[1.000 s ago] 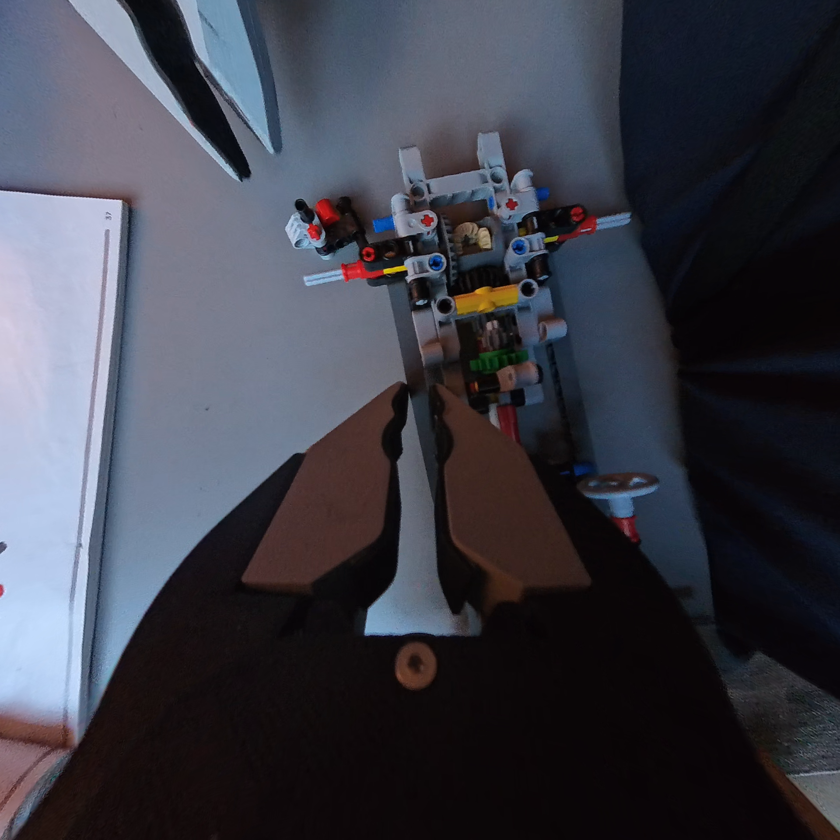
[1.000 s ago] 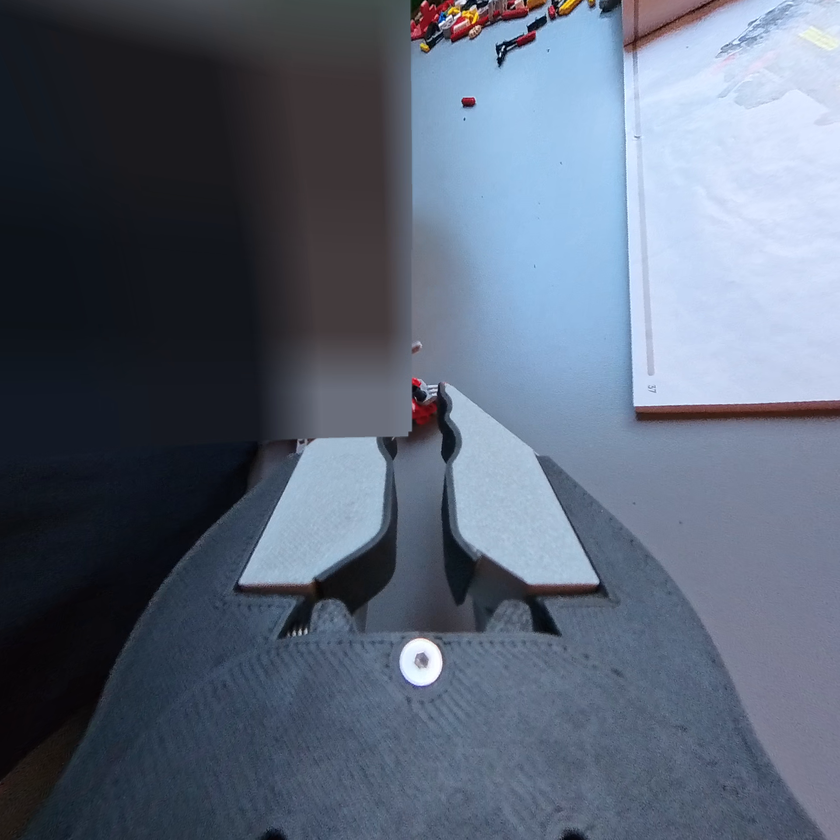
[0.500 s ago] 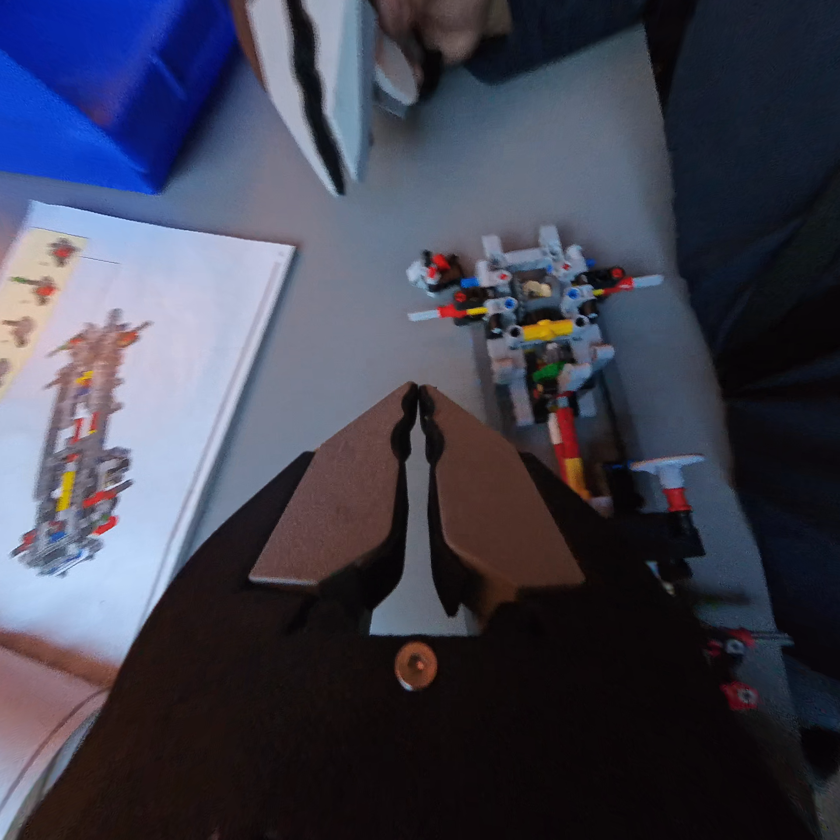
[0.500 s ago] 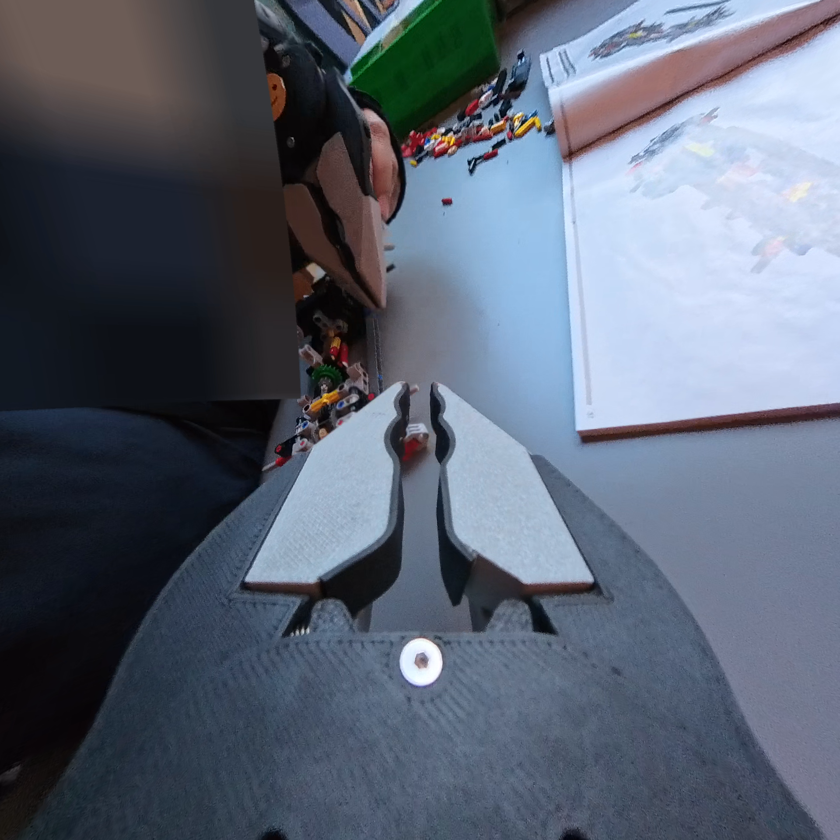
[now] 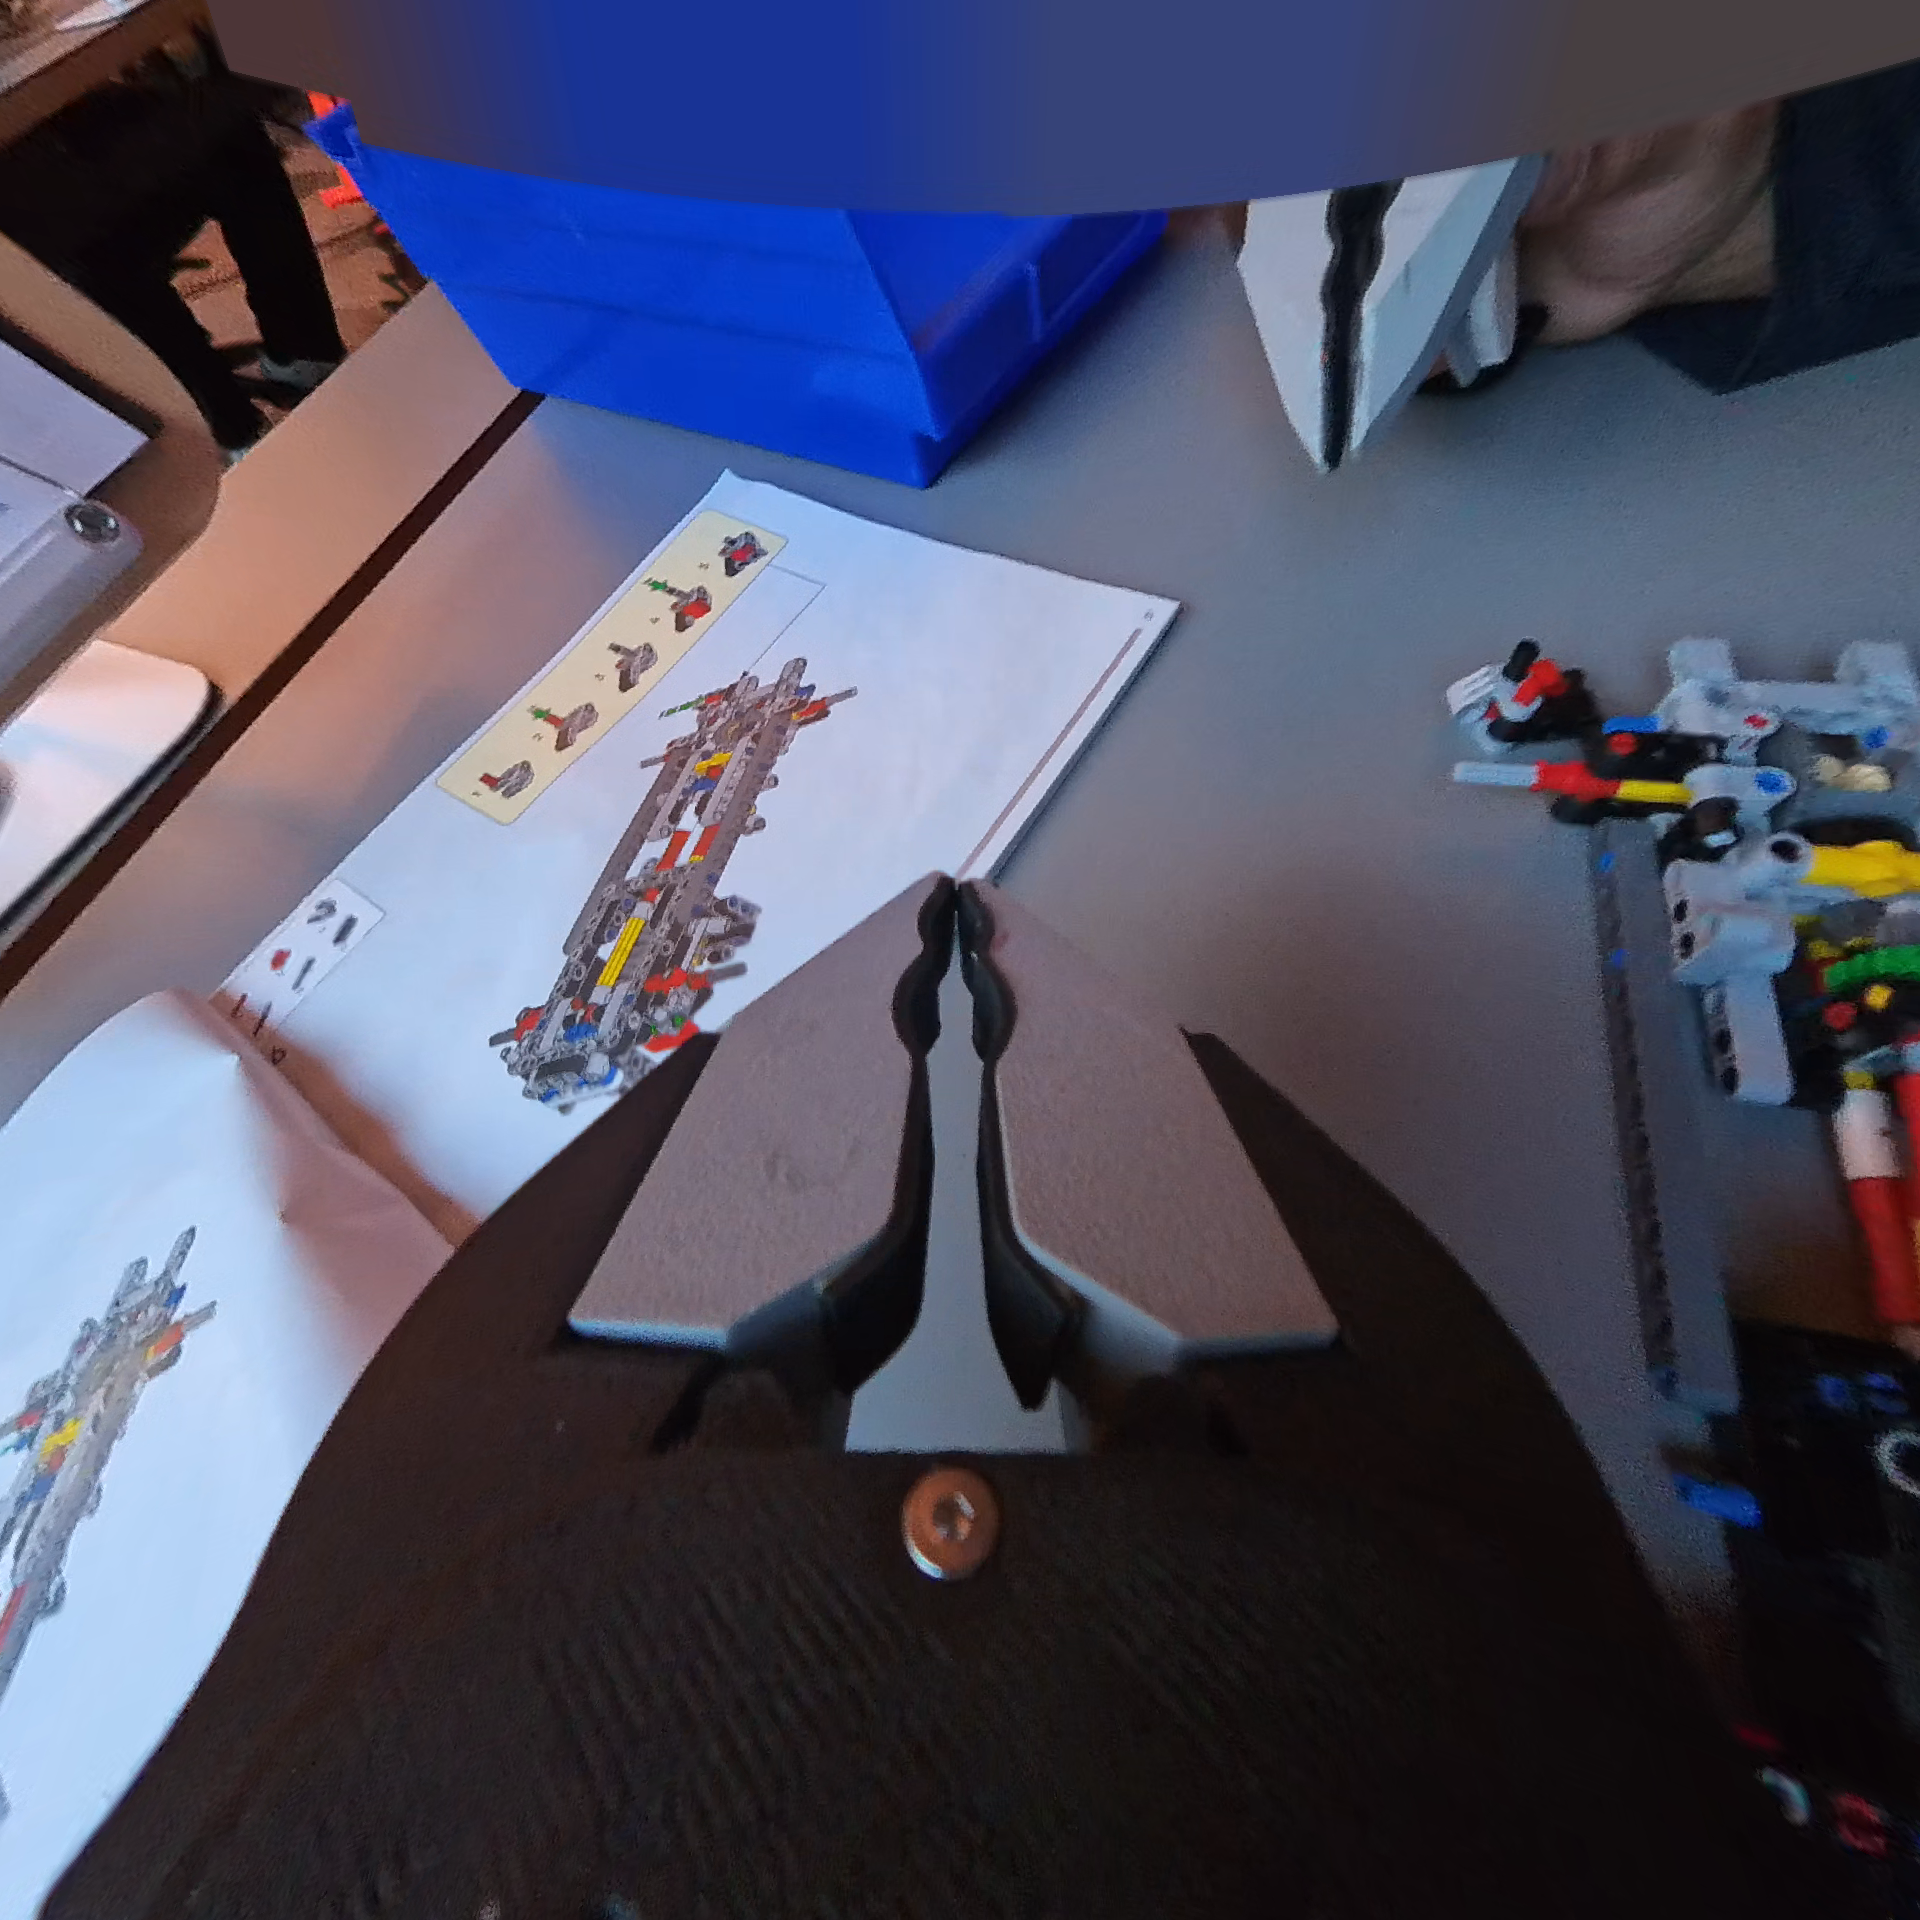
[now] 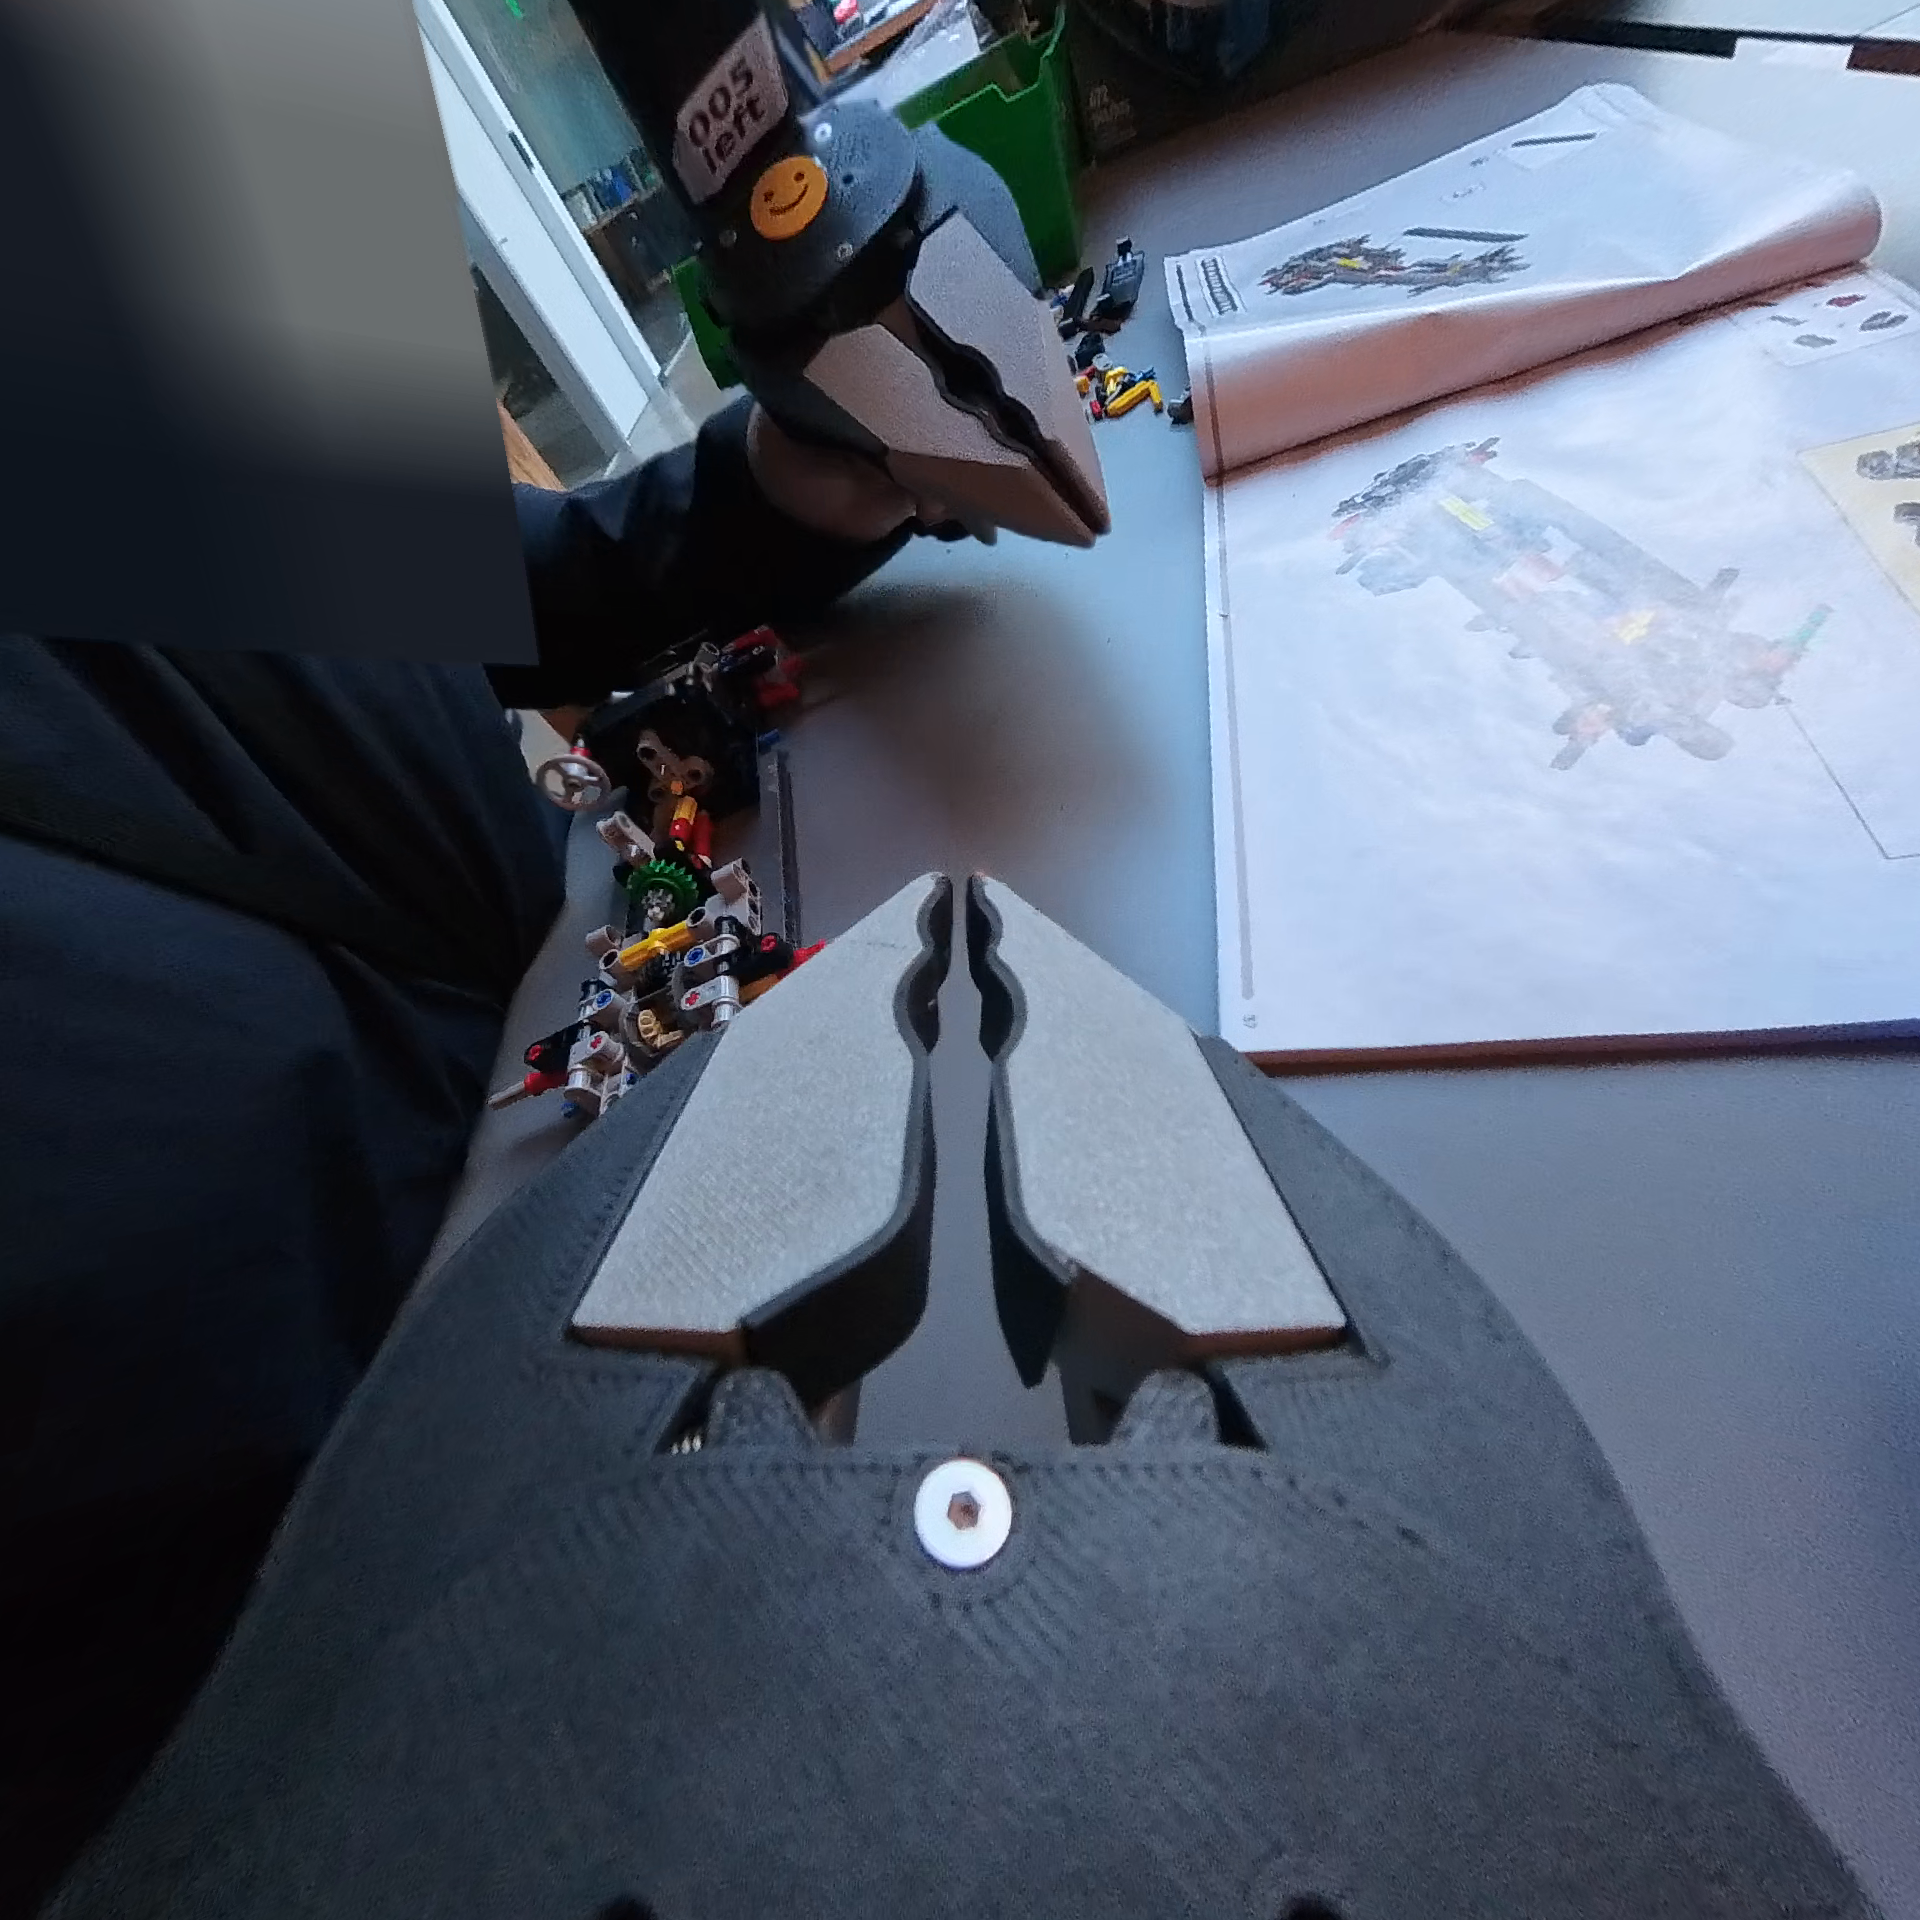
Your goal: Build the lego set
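Left gripper [image 5: 954, 891]: fingertips closed together with nothing between them, held above the grey table [image 5: 1299, 644] over the near corner of the open booklet [image 5: 831, 748]. Right gripper [image 6: 960, 885]: tips all but touching, only a hairline slit showing, nothing held, above bare table between the booklet [image 6: 1558, 727] and the brick model [image 6: 665, 935]. The model lies flat along the table edge beside a dark sleeve [image 6: 644, 540], apart from both grippers. In my judgement it is light, rigid plastic, but pinned joints, thin axles and the green gear [image 6: 657, 881] could pop loose under a squeeze; the long grey side beam [image 5: 1652, 1143] looks the soundest hold. A blue bin [image 5: 727, 301] stands beyond the booklet; loose bricks [image 6: 1117, 379] lie farther off.
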The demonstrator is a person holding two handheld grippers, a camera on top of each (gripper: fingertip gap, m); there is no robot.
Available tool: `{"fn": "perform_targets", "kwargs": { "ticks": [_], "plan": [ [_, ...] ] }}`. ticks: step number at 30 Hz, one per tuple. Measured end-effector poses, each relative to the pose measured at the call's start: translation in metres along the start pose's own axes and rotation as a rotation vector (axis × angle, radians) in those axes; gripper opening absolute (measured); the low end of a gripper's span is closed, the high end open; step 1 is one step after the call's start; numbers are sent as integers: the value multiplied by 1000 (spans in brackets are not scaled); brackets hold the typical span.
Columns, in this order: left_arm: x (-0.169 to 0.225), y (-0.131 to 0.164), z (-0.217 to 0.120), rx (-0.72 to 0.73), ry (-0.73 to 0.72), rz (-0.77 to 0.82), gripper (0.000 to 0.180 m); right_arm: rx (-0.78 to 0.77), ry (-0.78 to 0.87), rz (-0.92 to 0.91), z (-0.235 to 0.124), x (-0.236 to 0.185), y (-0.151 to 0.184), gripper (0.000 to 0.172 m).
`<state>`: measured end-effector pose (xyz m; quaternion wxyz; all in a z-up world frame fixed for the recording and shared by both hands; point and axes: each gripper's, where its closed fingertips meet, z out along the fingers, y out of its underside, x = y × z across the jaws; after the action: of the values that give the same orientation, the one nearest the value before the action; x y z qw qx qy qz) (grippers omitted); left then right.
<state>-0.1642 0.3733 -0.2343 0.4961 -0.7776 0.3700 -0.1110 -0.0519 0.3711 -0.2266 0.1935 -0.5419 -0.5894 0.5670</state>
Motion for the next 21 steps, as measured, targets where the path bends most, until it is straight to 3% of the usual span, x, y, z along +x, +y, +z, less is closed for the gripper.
{"fn": "perform_targets", "kwargs": {
  "ticks": [9, 21],
  "plan": [
    [2, 22, 9, -65, 33, -61, 0, 43, -40, 58, -3, 6, -8, 4],
    [2, 29, 10, -110, 20, -41, 0, 30, -40, 47, -1, 4, -7, 5]
  ]
}}
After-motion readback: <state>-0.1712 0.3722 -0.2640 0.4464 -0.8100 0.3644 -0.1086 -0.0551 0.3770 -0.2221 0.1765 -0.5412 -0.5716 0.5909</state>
